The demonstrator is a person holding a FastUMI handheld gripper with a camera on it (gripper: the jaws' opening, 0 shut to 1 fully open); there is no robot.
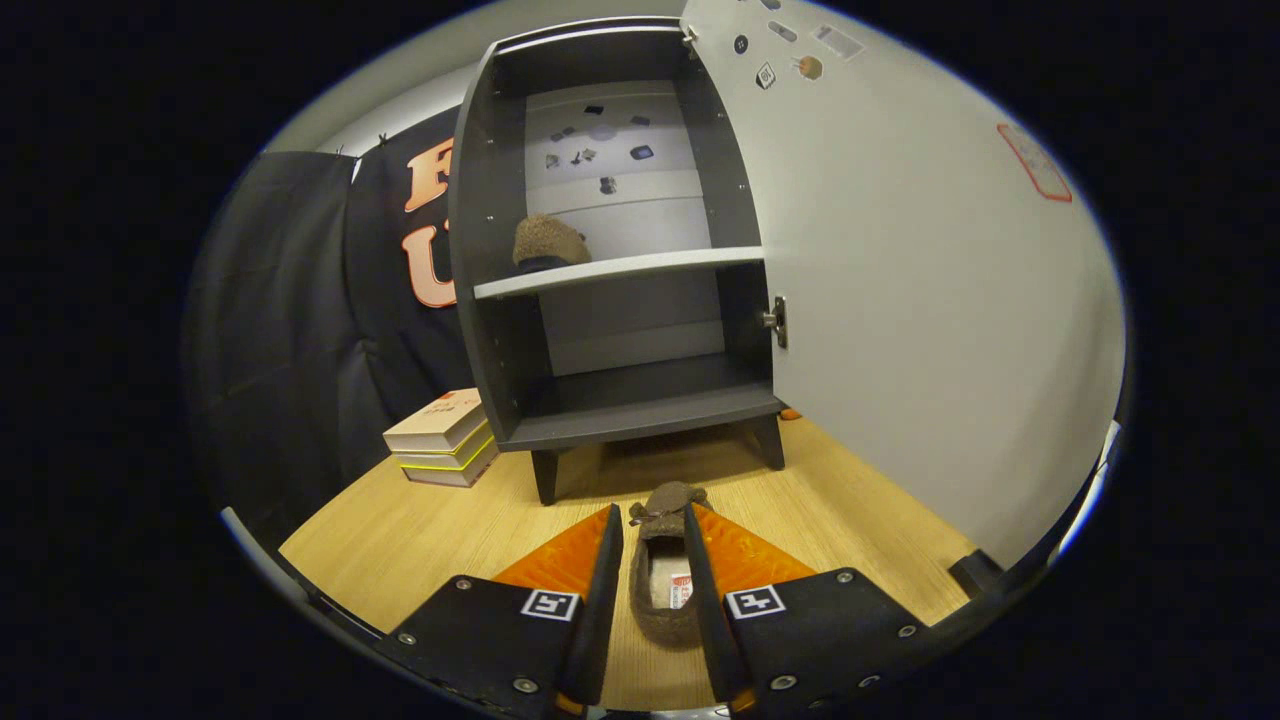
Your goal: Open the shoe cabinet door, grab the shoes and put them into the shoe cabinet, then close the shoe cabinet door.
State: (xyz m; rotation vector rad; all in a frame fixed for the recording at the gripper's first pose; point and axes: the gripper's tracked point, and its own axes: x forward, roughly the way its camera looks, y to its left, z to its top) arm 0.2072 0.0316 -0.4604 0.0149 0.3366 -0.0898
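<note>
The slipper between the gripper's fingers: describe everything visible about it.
The slipper is brown and fuzzy, of a fleece-like fabric, with a pale lining and a small label inside its opening. A small bow or tie sits on its closed toe, which points toward the shoe cabinet. It lies upright on the wooden floor, lengthwise between the fingers of the gripper, which close in on both its sides and appear to press on it. Its heel end lies nearest the camera, its toe just past the fingertips.
</note>
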